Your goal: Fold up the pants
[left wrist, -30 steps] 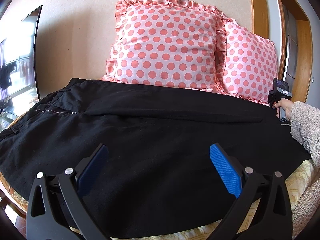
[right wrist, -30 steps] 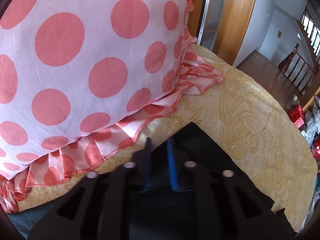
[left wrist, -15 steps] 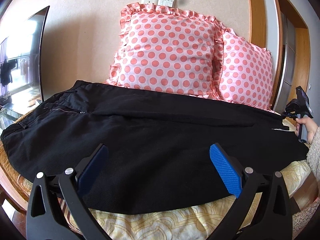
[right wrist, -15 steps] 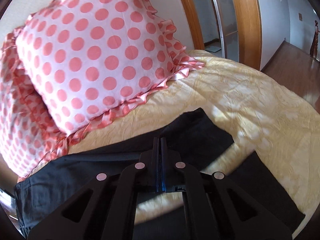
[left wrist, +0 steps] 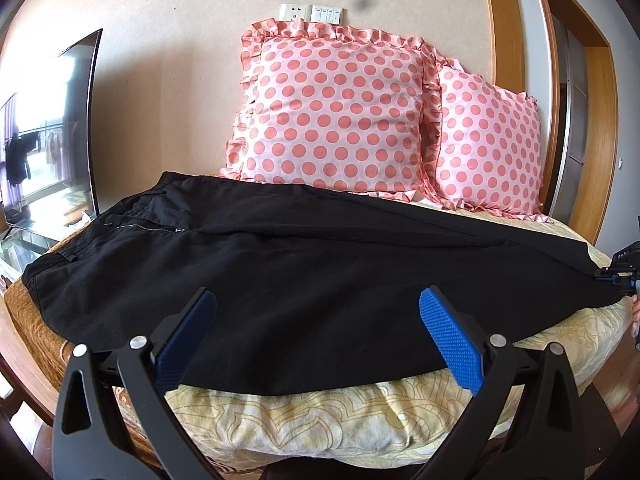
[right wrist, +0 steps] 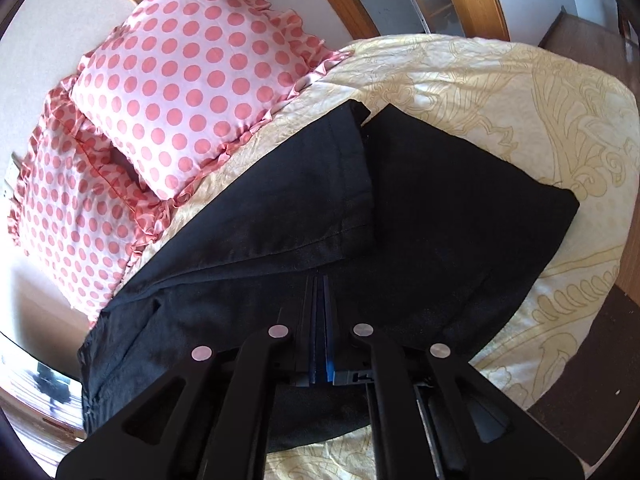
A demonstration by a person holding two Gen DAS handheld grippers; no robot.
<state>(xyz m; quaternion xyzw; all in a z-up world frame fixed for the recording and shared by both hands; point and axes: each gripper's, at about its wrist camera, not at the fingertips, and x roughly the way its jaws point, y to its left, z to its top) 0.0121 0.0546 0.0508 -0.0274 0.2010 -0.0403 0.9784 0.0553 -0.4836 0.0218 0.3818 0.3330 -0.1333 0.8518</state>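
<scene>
The left hand-held gripper [left wrist: 316, 344] is spread wide, its blue pads [left wrist: 452, 344] apart with nothing between them; it hangs over the near edge of the black pants [left wrist: 300, 280]. The right hand-held gripper [right wrist: 319, 320] has its blue pads pressed together over a fold of the pants' [right wrist: 420, 232] cloth near the leg end; in the left wrist view the same right hand-held gripper [left wrist: 618, 278] shows at the pants' far right tip. The pants lie spread across the bed [left wrist: 320, 420], waistband and zipper toward the left side, legs running to the right. At the leg end, one hemmed leg lies folded over the other. Beyond the pants, two pink polka-dot pillows [left wrist: 340, 108] lean against the wall, just behind the far edge of the cloth. To the left of the pants stands a dark television screen [left wrist: 52, 128]. To the right of the pillows runs a wooden door frame [left wrist: 580, 80].
</scene>
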